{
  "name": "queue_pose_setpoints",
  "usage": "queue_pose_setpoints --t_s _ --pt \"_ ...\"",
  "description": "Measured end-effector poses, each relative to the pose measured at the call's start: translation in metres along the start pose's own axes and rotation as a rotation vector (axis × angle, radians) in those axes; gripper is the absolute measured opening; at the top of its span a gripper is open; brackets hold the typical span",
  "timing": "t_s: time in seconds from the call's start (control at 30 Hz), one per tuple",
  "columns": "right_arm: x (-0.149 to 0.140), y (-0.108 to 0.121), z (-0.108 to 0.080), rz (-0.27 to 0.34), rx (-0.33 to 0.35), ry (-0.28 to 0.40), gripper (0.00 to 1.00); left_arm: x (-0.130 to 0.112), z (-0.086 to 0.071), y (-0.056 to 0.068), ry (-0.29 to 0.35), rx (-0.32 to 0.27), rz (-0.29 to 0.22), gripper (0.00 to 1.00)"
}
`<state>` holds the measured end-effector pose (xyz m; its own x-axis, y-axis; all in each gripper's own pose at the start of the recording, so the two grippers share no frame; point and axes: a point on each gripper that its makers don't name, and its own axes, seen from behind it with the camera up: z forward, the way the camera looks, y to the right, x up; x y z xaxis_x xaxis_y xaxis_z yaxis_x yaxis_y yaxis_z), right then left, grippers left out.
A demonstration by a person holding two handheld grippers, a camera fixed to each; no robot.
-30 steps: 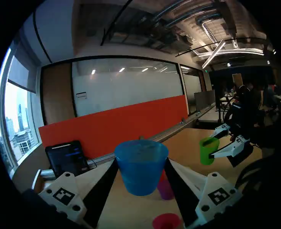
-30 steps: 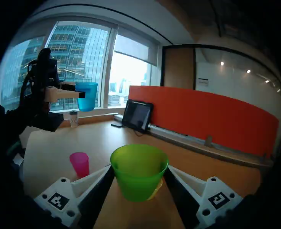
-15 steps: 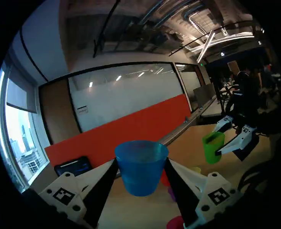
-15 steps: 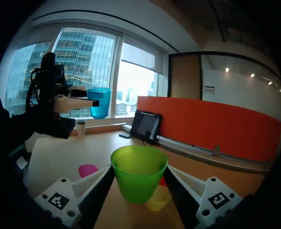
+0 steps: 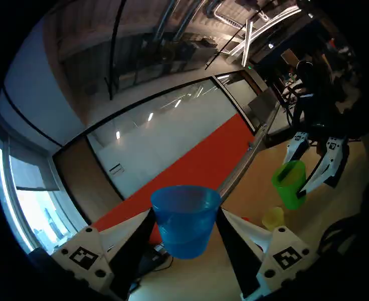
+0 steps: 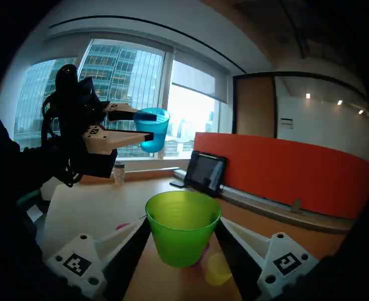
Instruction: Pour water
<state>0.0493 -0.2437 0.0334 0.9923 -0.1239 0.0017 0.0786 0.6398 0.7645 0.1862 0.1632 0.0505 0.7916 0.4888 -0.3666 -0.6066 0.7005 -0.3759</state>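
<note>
My left gripper [image 5: 185, 228] is shut on a blue plastic cup [image 5: 185, 227], held up in the air and tilted. In the right gripper view the same blue cup [image 6: 152, 129] leans toward the right, high above the table. My right gripper [image 6: 183, 236] is shut on a green cup [image 6: 183, 232], upright and lower than the blue one. The left gripper view has that green cup [image 5: 289, 183] at the right, between the other gripper's white fingers [image 5: 329, 168]. A yellow cup [image 5: 273, 217] stands on the table under it.
A wooden table [image 6: 94, 205] runs along an orange partition [image 6: 305, 173]. A dark tablet [image 6: 207, 172] leans at the partition, and a small jar [image 6: 118, 174] stands near the window. A yellow cup [image 6: 217, 267] and a pink cup [image 6: 122, 227] sit on the table below the green cup.
The left gripper has rolled and tipped the blue cup, and it has come closer to the green cup. The right gripper holds the green cup nearly still.
</note>
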Motion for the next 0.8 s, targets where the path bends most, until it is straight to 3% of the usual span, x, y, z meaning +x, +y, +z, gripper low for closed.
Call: queue_pose_setpoints --t_s 0.2,0.8 --pt "0.002 -0.01 0.008 0.003 0.024 0.003 0.9 0.016 0.001 0.0 0.017 0.007 0.07 0.84" --pt "0.001 -0.039 0.032 -0.004 0.105 -0.003 0.9 0.046 0.007 -0.001 0.057 0.007 0.209 0.84"
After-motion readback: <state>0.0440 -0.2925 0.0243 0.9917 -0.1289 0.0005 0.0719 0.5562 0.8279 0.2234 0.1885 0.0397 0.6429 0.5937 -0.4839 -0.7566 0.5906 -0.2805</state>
